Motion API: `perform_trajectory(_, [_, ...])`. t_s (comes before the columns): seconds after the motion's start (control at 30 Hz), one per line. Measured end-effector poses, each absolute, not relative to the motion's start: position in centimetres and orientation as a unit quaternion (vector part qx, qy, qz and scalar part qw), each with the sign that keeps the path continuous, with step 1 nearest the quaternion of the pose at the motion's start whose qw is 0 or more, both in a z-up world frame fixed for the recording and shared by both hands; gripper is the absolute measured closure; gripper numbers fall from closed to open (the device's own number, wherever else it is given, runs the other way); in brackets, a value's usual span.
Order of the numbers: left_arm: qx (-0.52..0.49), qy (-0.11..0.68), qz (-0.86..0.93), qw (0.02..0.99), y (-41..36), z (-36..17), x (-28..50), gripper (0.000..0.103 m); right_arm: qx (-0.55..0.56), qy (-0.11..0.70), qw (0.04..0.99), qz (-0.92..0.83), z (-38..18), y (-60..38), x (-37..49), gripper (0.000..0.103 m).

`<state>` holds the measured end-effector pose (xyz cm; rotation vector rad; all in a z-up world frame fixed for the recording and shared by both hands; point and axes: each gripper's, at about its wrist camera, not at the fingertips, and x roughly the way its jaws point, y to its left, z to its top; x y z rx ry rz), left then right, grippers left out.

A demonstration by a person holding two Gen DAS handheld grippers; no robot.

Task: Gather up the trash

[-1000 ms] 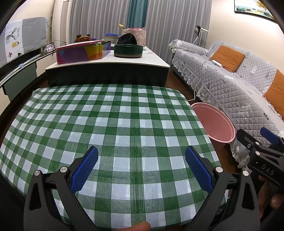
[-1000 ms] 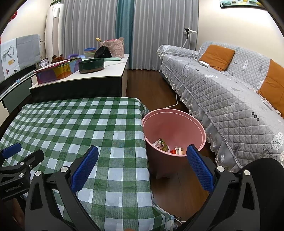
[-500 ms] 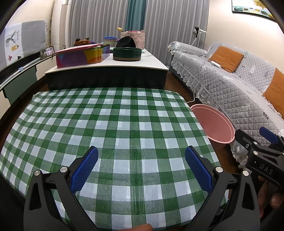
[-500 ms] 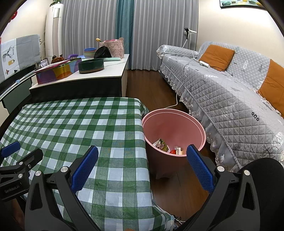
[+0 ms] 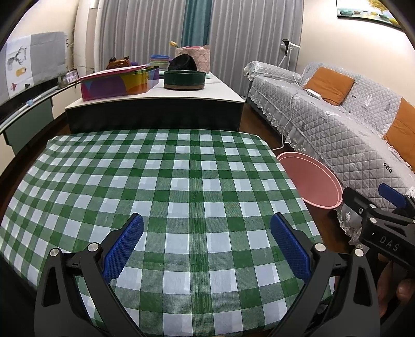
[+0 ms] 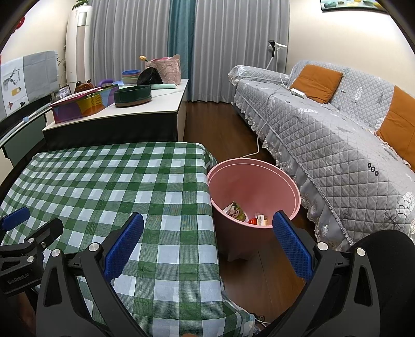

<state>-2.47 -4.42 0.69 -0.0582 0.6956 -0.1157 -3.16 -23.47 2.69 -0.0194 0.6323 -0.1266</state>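
From the left tongs' side, the pink bin shows only its rim and inner wall; the checked worktop hides its base and whatever lies inside. From the right side, scraps sit at the bottom of the bin, too small to name (a printed wrapper, maybe, and something red). The worktop's near edge is cut off below both views. A hand under the right tongs is mostly out of frame. The framed picture on the wall is clipped at the top corner.
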Motion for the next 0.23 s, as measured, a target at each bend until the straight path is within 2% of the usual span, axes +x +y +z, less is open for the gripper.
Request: perform_trajectory(0.23, [-0.027, 0.342, -0.056, 0.938, -4.37, 0.71, -2.43, 0.008, -0.009, 0.31, 0.948, -0.062, 2.7, -23.48, -3.22, 0.005])
